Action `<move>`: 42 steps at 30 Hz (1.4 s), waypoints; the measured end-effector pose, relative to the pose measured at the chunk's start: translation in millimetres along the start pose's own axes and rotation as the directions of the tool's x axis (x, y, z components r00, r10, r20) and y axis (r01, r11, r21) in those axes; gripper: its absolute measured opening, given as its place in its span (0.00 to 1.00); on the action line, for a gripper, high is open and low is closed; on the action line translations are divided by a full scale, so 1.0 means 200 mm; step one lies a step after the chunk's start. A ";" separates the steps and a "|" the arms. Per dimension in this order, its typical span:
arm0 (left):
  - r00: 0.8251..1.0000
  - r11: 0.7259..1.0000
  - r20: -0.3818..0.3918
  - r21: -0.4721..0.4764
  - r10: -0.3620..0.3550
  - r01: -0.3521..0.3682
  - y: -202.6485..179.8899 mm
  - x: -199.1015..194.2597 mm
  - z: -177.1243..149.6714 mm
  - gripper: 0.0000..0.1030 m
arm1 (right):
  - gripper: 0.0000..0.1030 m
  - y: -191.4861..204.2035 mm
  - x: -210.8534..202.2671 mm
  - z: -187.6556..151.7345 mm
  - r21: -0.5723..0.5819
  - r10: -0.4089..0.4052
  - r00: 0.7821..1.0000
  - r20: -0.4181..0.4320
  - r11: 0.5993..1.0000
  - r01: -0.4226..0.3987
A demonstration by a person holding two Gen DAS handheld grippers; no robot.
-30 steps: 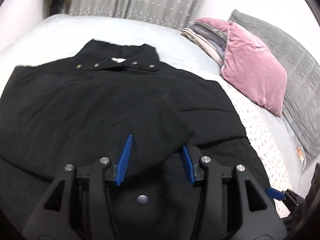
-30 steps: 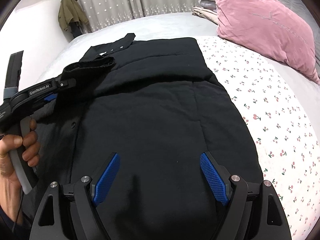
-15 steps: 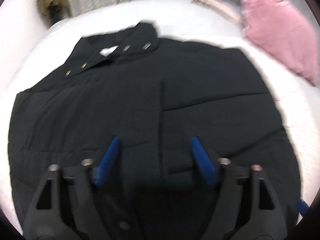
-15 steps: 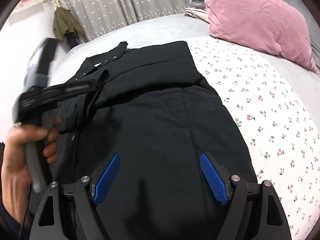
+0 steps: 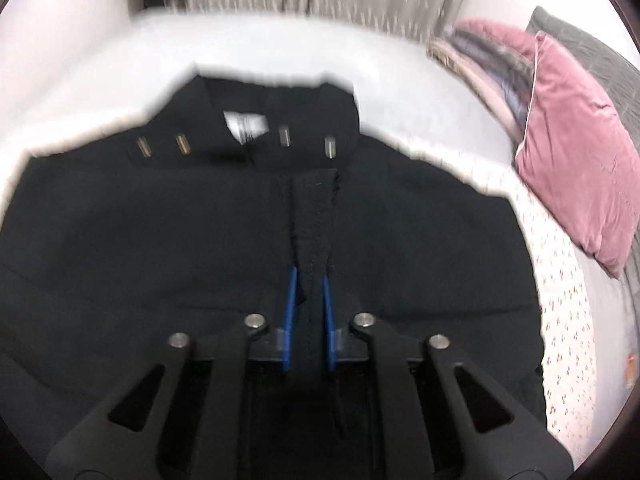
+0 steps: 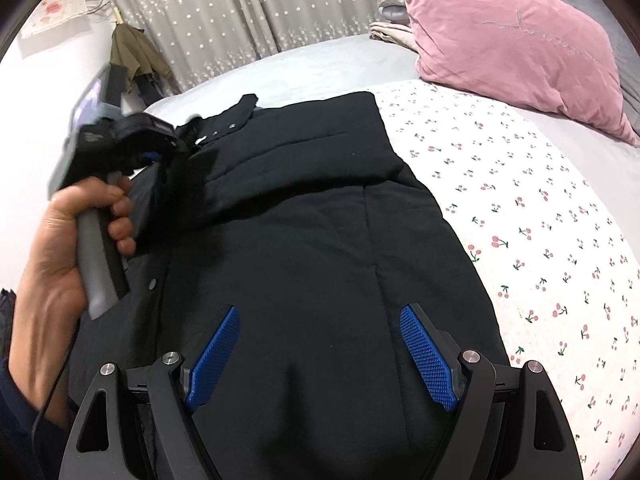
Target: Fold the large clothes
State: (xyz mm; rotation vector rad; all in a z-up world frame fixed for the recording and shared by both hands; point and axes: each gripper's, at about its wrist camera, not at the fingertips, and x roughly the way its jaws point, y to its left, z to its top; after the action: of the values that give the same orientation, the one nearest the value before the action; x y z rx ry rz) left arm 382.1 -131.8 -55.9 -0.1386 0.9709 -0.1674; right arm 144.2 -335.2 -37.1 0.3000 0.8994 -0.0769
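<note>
Jacket: black padded jacket (image 5: 160, 240) lies spread on the bed (image 6: 540, 220), collar toward the curtain (image 6: 224, 12), hem toward the cameras. Right sleeve side is folded in over the body.
Collar: stands up at the far end of the jacket; a row of metal snaps (image 5: 182, 145) across it and a white label (image 5: 245, 127) inside the neck.
Left gripper (image 5: 307, 280): blue fingers (image 5: 291, 304) nearly pressed together, having just been closing; a narrow strip of the jacket's front edge runs up between them toward the collar. The pads look pinched on that strip, though the left wrist view is blurred.
Left hand (image 6: 60, 248): seen from the right wrist view at the jacket's left edge, wrapped round the grey handle; black cloth is bunched at the tool's nose below the collar.
Right gripper (image 6: 320, 356): fingers (image 6: 428, 360) spread wide over the lower jacket, toward the hem; nothing between them but the flat cloth beneath. Whether the tips touch the cloth I cannot tell.
Pillow: pink velvet pillow (image 6: 512, 44) lies right of the jacket, well apart from it, on the cherry-print sheet.
Folded stack: folded cloth (image 5: 480, 60) piled just behind the pillow.
Olive garment (image 6: 132, 56): hangs by the curtain, beyond the jacket's collar end.
</note>
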 end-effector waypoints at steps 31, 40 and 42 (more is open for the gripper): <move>0.995 0.967 -0.054 -0.236 0.087 -0.097 1.63 -1.36 -1.34 0.53 | 0.81 -0.20 -0.37 -0.28 -0.076 -0.004 0.993 0.117 0.997 0.013; 0.997 0.972 -0.074 -0.237 -0.006 -0.012 1.65 -1.35 -1.53 0.53 | 0.71 -0.70 -0.52 -0.58 0.221 0.073 0.996 0.046 0.972 -0.082; 0.997 0.974 -0.077 -0.225 -0.016 -0.002 1.64 -1.34 -1.56 0.53 | 0.69 -0.74 -0.53 -0.61 0.227 0.081 0.997 0.008 0.971 -0.080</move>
State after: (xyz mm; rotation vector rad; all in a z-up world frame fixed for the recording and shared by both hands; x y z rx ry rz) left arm 0.1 230.9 -76.4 -0.3460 1.0667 -0.0688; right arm -43.7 -448.1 -58.9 0.5493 0.8802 -0.1047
